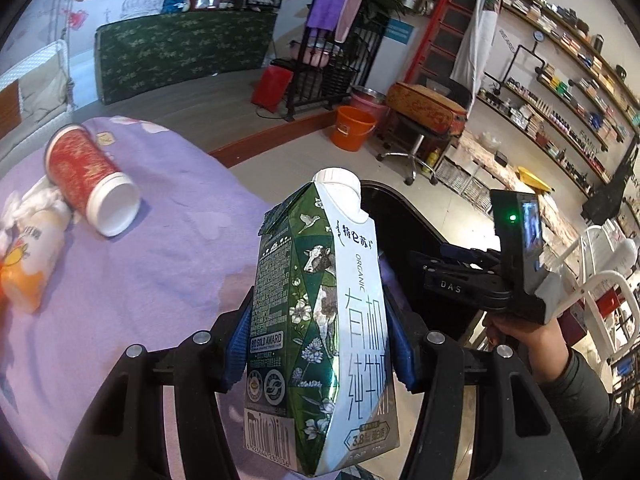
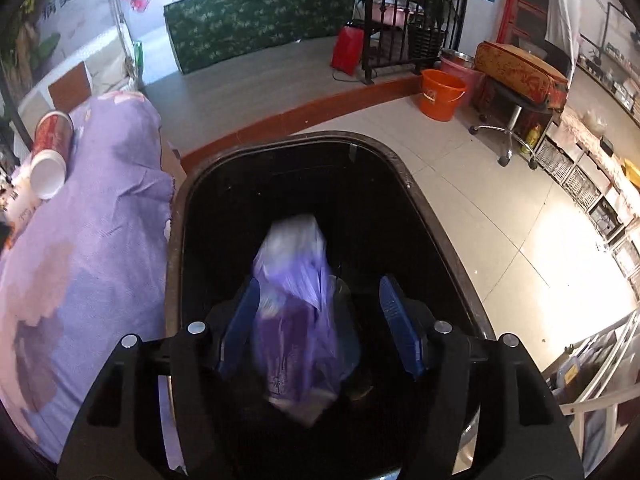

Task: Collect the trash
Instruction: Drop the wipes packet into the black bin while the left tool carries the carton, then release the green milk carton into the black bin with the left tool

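The milk carton (image 1: 324, 320) stands clamped between the pads of the left gripper (image 1: 318, 344), long axis roughly upright with its white cap on top, held beside the black bin (image 2: 320, 208) and not yet over it. The right gripper (image 2: 320, 320) hangs over the bin with jaws apart; a blurred purple wrapper (image 2: 296, 304) lies between them, touching the left pad at most and apparently dropping. Judged progress: partial, since a red cup (image 1: 90, 178), on its side with its mouth toward the camera, and an orange packet (image 1: 30, 268) remain on the purple cloth (image 1: 140, 300).
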